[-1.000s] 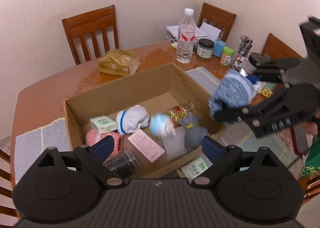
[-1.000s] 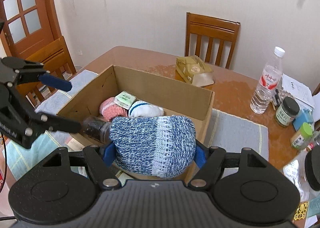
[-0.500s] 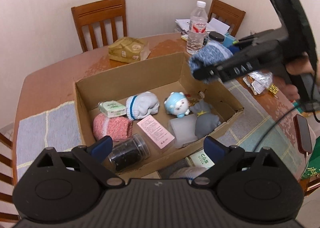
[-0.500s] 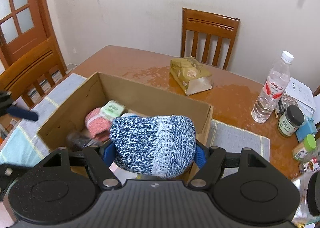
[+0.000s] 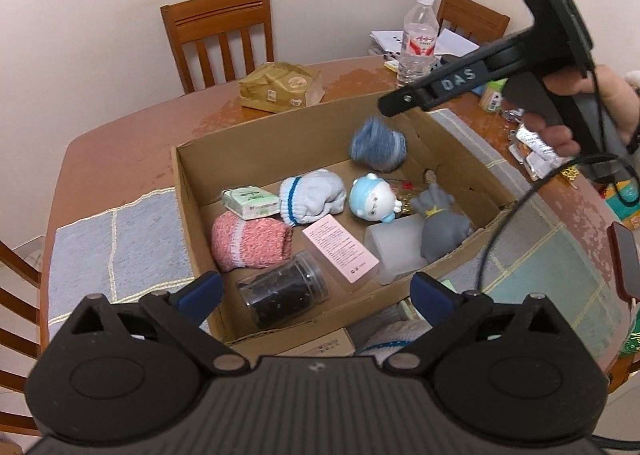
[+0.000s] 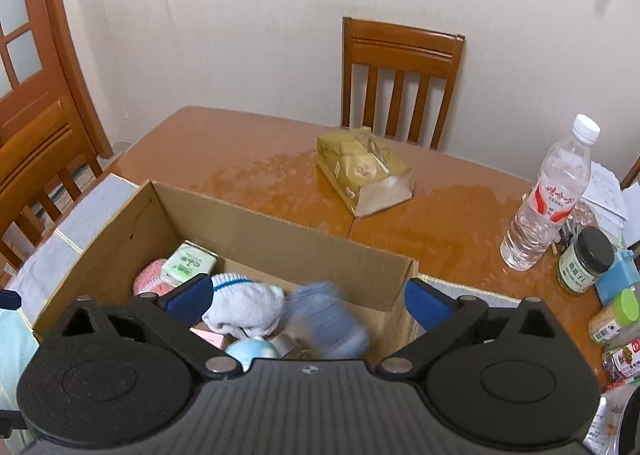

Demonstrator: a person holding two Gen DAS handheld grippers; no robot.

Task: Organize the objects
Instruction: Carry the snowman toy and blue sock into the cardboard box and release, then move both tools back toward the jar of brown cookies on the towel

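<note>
Spreading wide, the right gripper point(image 6: 308, 301) has just been opening, and its blue pads point(image 6: 424, 303) press on nothing. The blue knitted sock roll point(image 6: 326, 319) is below and between them, motion-blurred, free of both pads, over the near right corner of the cardboard box point(image 6: 256, 227). From the left wrist view the same roll point(image 5: 378, 143) is a blur at the box's far right inner wall, just under the tip of the right gripper point(image 5: 394, 103), which a hand point(image 5: 576, 111) holds by its grip. Whether the roll touches the box floor cannot be told.

The left gripper point(image 5: 316, 291) has also just been opening; its pads point(image 5: 200, 293) stand apart with nothing between them, over the box's near rim.

The box holds a white sock roll with a blue stripe point(image 5: 312, 195), a pink sock roll point(image 5: 250, 241), a green tissue pack point(image 5: 250, 203), a pink carton point(image 5: 340, 247), a clear jar of dark contents point(image 5: 286, 293) lying on its side, a pale blue doll point(image 5: 374, 199), a grey pouch point(image 5: 438, 225) and a frosted white container point(image 5: 390, 251). Something gold beside the doll is too hidden to name.

The box stands on a wooden table point(image 6: 240, 159). Beyond it lie a tan paper bag point(image 6: 362, 171) and an upright water bottle point(image 6: 548, 199). A white sock point(image 5: 394, 339) under the left gripper is mostly hidden.
</note>
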